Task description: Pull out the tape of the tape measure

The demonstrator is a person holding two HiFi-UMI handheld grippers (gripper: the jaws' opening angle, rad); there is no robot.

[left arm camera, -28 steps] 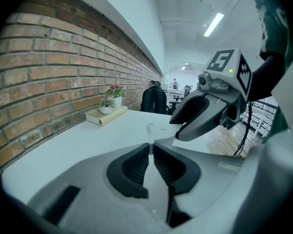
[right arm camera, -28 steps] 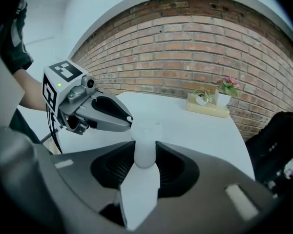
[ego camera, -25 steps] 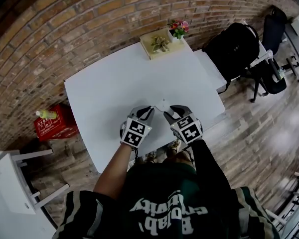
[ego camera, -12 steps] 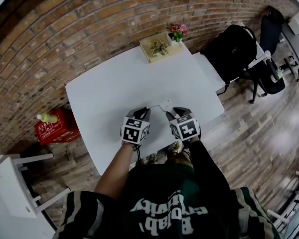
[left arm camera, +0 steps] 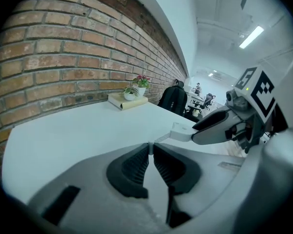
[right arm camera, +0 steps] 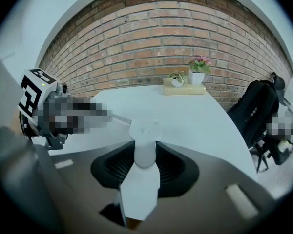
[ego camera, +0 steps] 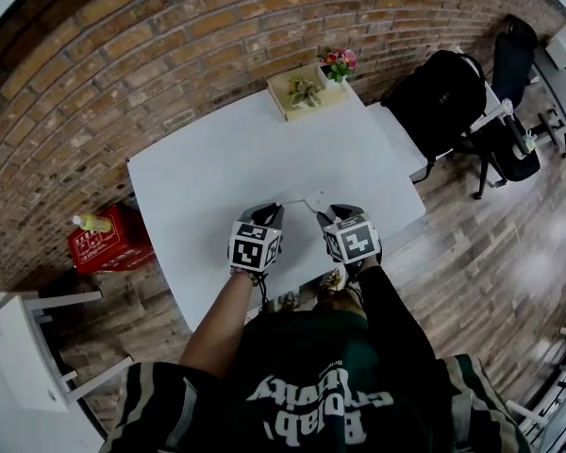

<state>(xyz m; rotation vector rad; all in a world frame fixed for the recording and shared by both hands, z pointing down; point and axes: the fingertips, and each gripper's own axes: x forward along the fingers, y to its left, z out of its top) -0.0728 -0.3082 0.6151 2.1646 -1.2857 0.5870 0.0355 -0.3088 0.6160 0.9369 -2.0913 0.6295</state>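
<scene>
Tape measure (right arm camera: 144, 128) case sits clamped in right gripper (right arm camera: 145, 157), over near edge of table (ego camera: 208, 168). Left gripper (left arm camera: 150, 149) pinches tape (left arm camera: 159, 139) tip, jaws nearly closed. Judgement: pull left hand straight and level, with case steady.

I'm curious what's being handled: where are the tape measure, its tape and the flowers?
tape measure (right arm camera: 145, 146), right gripper view, middle of its white case.
tape (left arm camera: 161, 138), left gripper view, the pulled-out strip.
flowers (ego camera: 338, 60), head view, the pink blooms.

Dark green shirt (ego camera: 311, 361), white lettering (ego camera: 311, 411), striped sleeves (ego camera: 160, 406)
</scene>
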